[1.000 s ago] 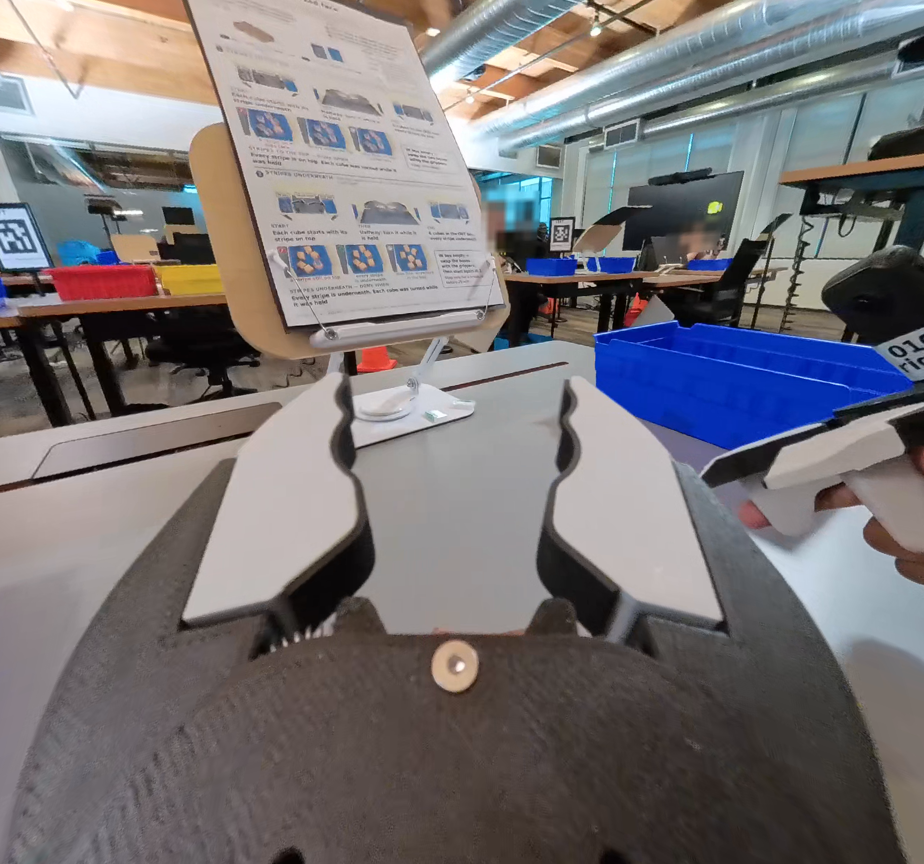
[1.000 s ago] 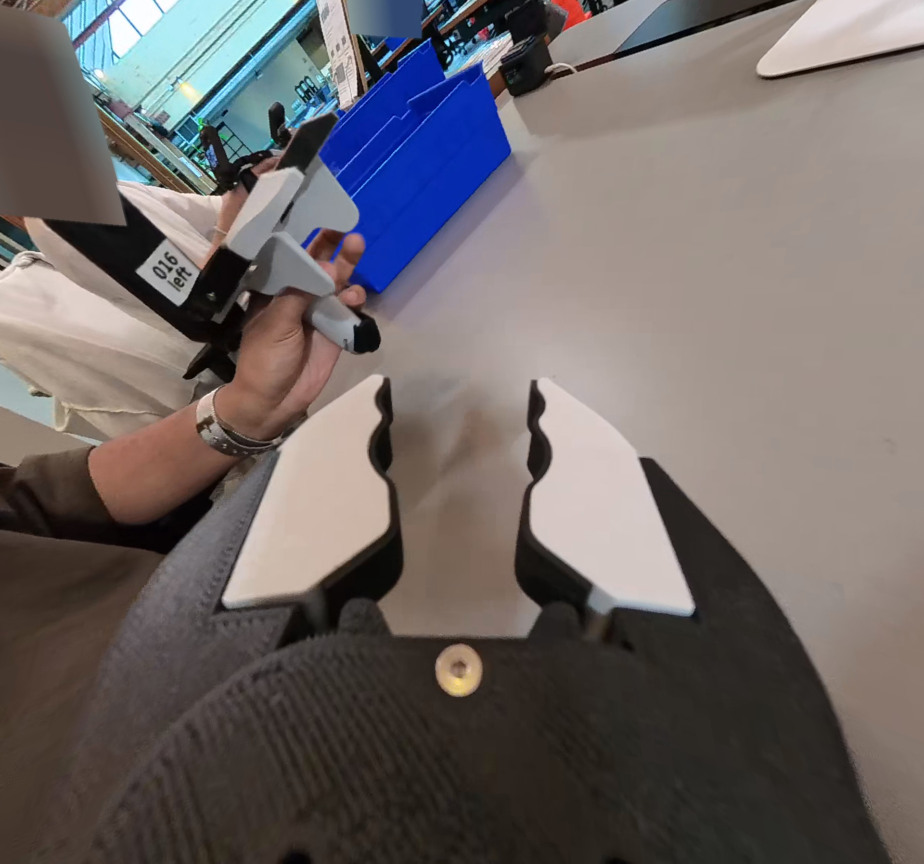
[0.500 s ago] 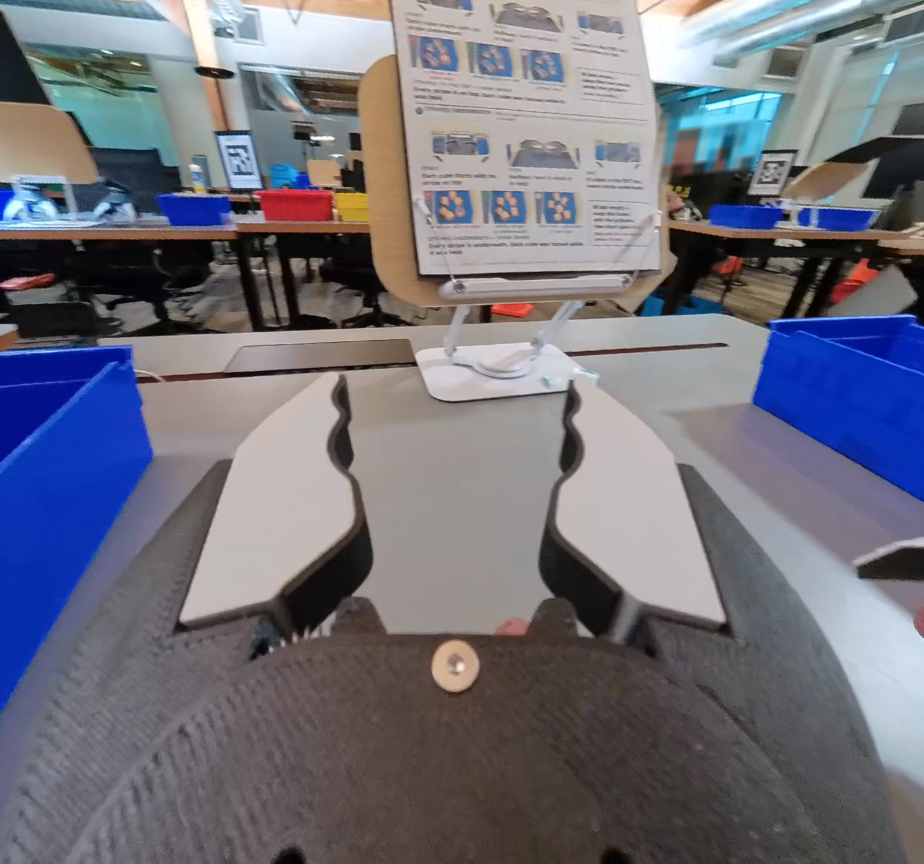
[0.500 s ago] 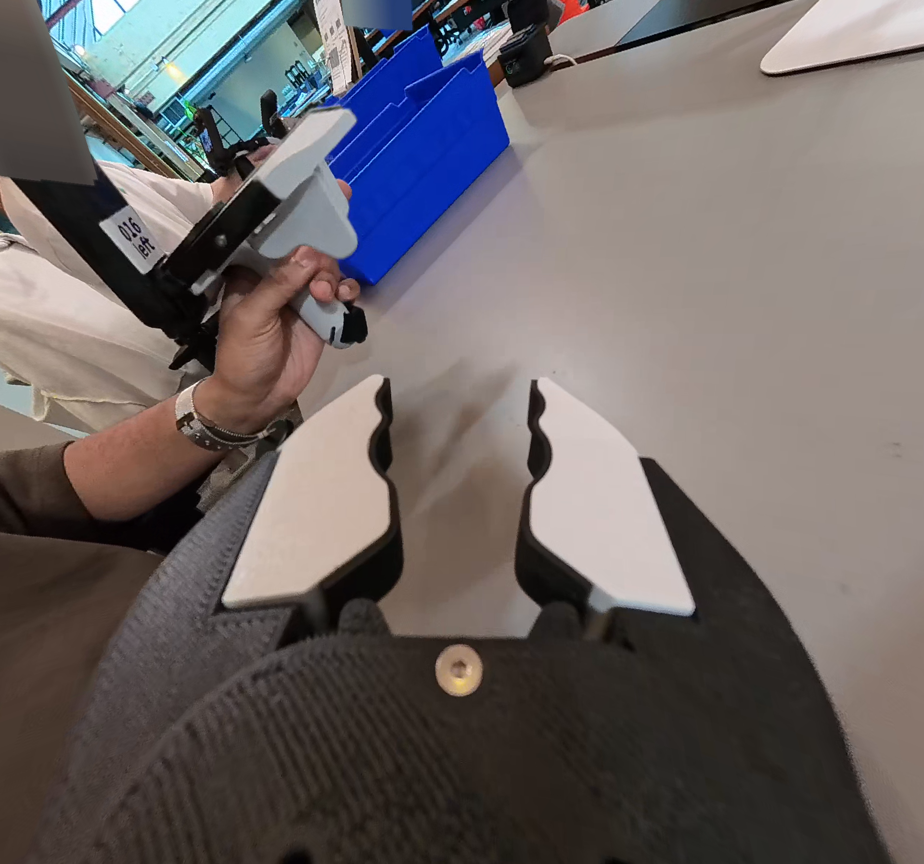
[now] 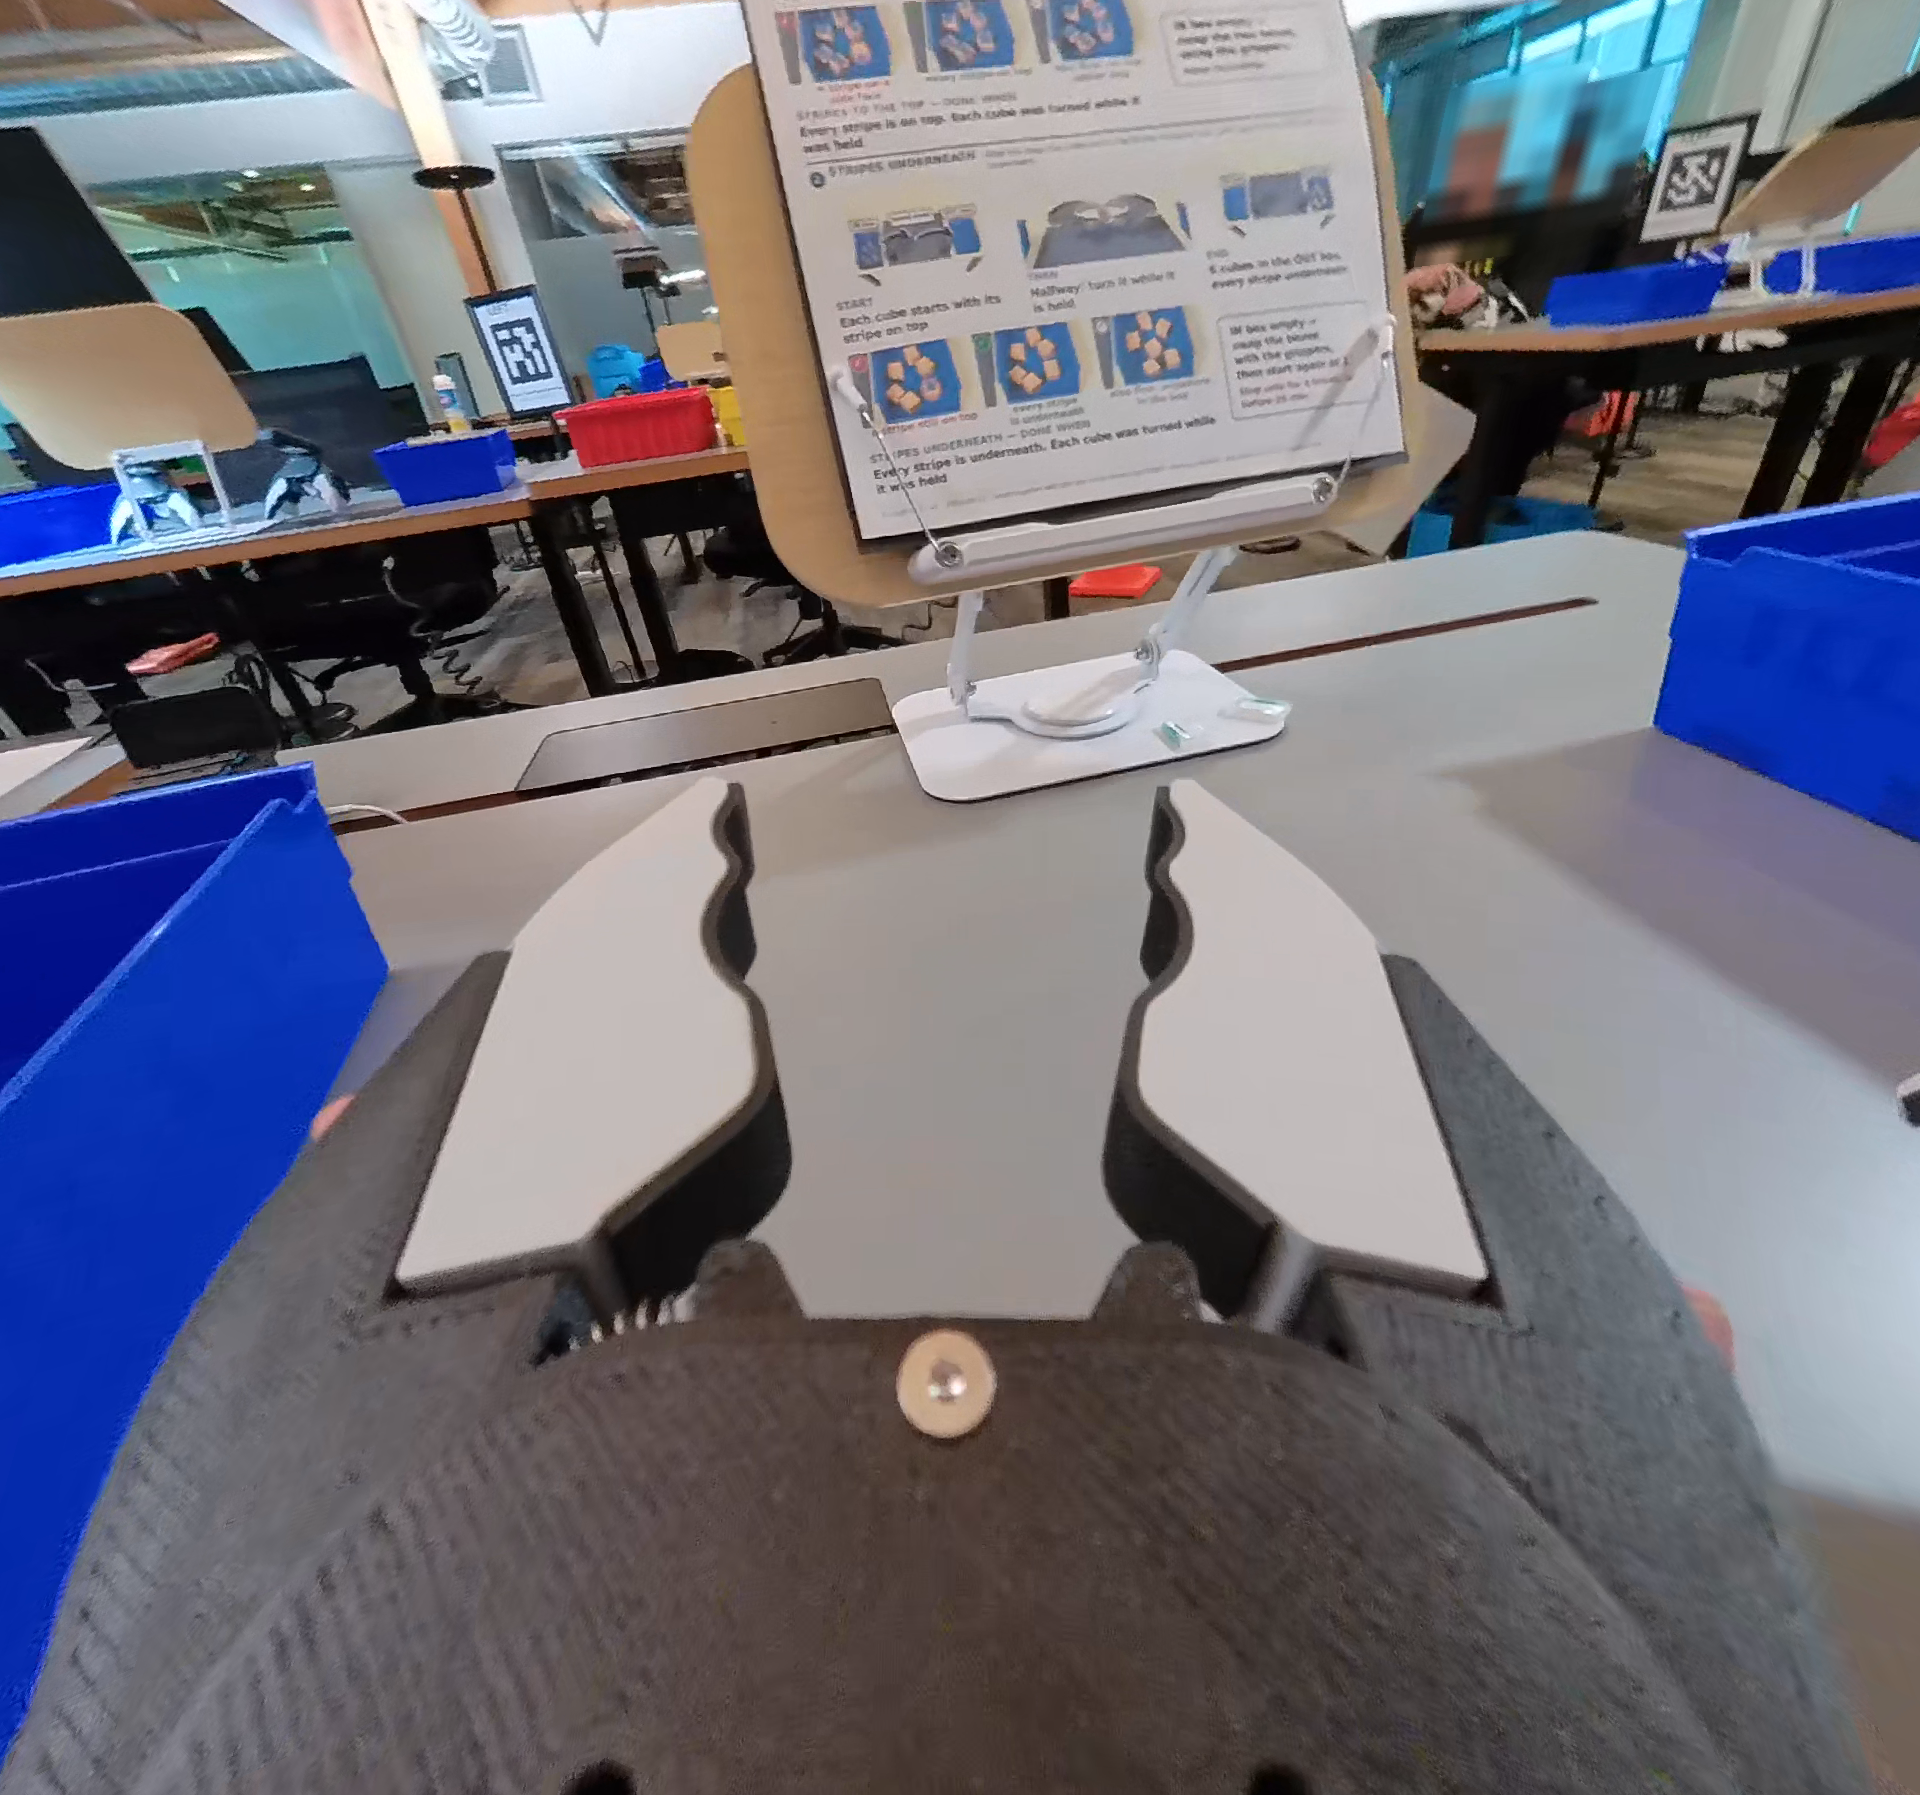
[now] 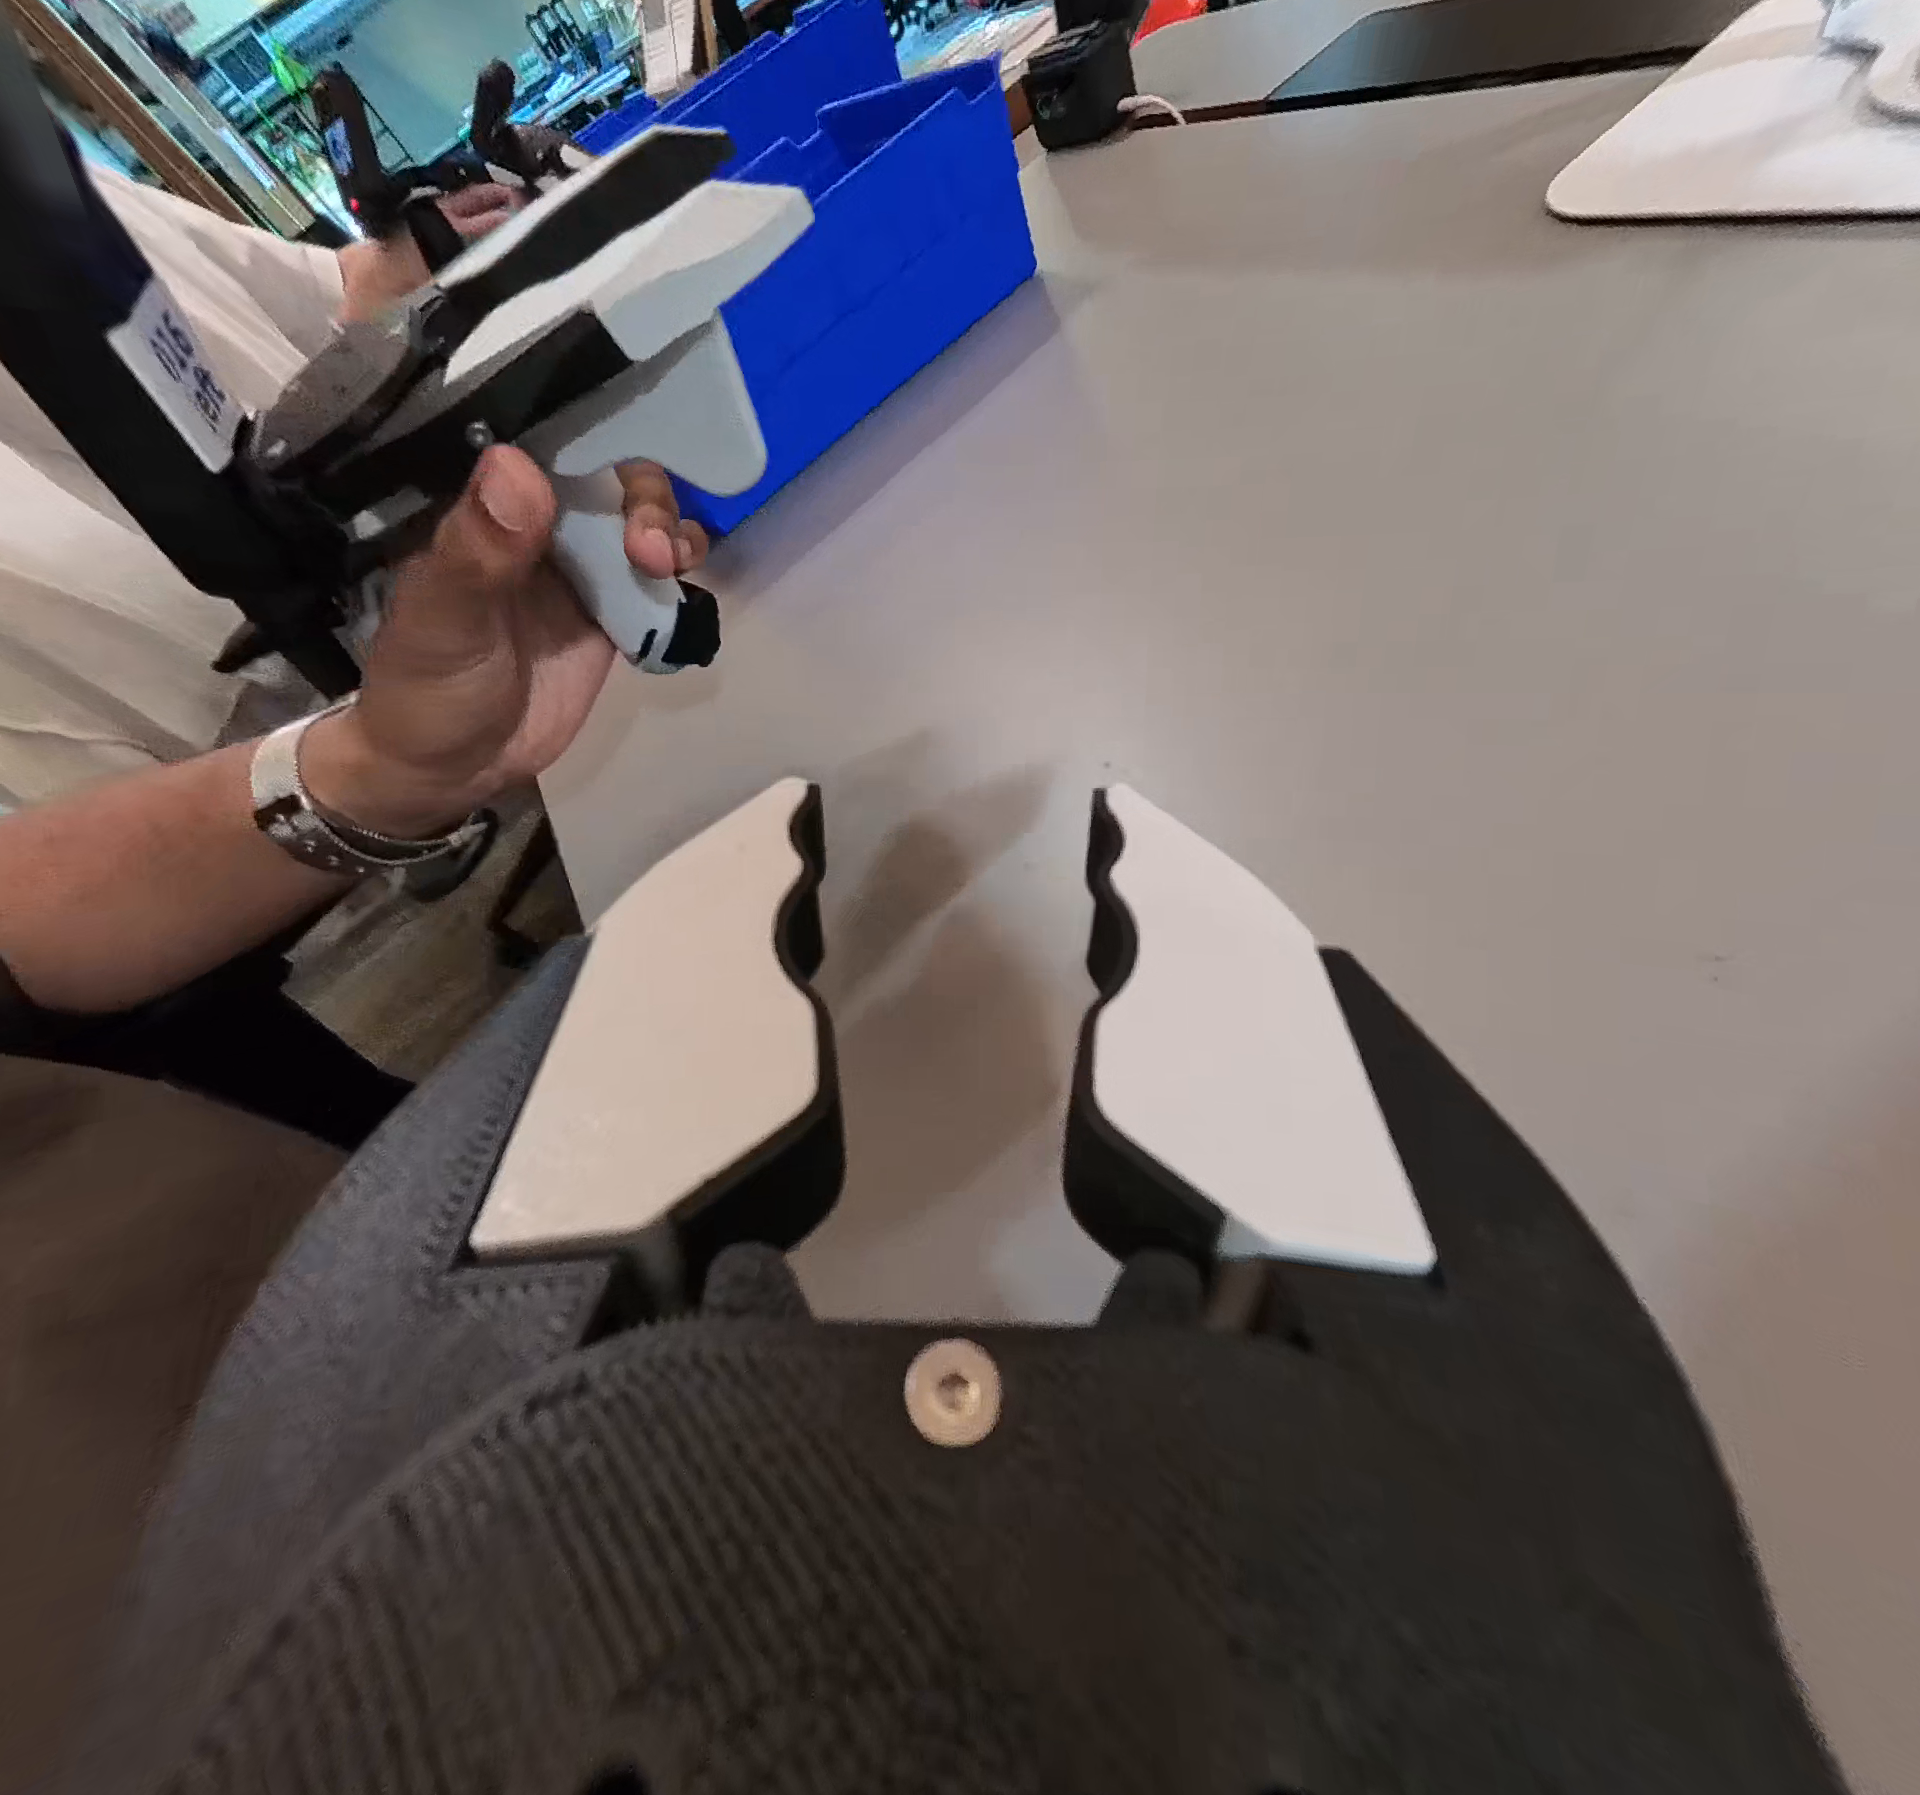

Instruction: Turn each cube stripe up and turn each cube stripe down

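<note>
Both grippers empty, no cubes showing

Left gripper [image 5: 945,810] and right gripper [image 6: 956,795] hang jaws apart over the grey table [image 6: 1455,602]; a blue bin [image 5: 156,1018] sits left, another [image 5: 1808,644] right, insides hidden.

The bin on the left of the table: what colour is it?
Solid blue; the bin shows best in the left wrist view.

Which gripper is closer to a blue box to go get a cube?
Probably the left gripper: it is open, and a blue bin sits right beside it. The right gripper, also open, points at bare table. No cubes are visible yet.
</note>
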The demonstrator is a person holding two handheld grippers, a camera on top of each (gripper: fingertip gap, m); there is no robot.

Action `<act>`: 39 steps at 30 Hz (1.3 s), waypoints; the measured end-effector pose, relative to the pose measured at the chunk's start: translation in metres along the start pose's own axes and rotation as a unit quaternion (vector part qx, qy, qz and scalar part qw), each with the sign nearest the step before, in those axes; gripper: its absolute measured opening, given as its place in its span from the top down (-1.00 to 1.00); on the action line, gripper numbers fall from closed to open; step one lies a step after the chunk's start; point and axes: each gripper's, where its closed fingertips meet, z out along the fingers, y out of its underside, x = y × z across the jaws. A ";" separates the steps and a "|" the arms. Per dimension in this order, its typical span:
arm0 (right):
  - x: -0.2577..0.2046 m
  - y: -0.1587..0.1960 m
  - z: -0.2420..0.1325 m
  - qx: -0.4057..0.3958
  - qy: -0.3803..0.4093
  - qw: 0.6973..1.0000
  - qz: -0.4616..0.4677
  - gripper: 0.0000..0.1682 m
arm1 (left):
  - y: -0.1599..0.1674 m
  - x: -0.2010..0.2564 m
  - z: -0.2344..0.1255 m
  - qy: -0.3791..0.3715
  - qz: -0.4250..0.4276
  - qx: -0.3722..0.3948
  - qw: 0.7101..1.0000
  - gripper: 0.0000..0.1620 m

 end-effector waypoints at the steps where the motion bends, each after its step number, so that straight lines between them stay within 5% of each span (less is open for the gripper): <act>1: -0.001 -0.001 -0.001 0.001 0.004 1.000 -0.012 0.44 | 0.000 0.001 0.000 0.000 0.002 -0.001 1.000 0.13; 5: -0.004 -0.004 -0.001 0.007 0.034 0.996 -0.084 0.44 | -0.006 0.012 -0.007 0.048 0.004 0.018 0.999 -0.05; 10: 0.002 -0.009 -0.001 0.020 0.093 0.982 -0.162 0.44 | -0.007 0.001 -0.009 0.026 0.004 0.036 0.999 0.41; 14: 0.007 -0.011 -0.004 0.024 0.116 0.978 -0.171 0.61 | -0.010 0.010 -0.015 0.068 0.002 0.066 0.995 1.00; 20: 0.015 -0.014 -0.012 0.033 0.128 0.980 -0.150 1.00 | 0.000 0.019 -0.012 0.115 -0.060 0.027 0.991 1.00; 28: 0.024 -0.016 -0.013 0.039 0.175 0.969 -0.170 1.00 | 0.006 0.015 -0.002 0.096 0.058 0.050 0.992 1.00; 33: 0.033 -0.020 -0.016 0.041 0.225 0.953 -0.200 1.00 | 0.018 0.006 0.007 0.101 -0.050 0.036 0.993 1.00; 37: 0.035 -0.022 -0.018 0.046 0.236 0.950 -0.200 1.00 | 0.008 0.000 0.004 0.062 -0.024 0.045 0.997 1.00; 39: 0.046 -0.019 -0.021 0.033 0.261 0.948 -0.178 1.00 | 0.008 0.017 0.000 0.117 -0.047 0.023 0.992 1.00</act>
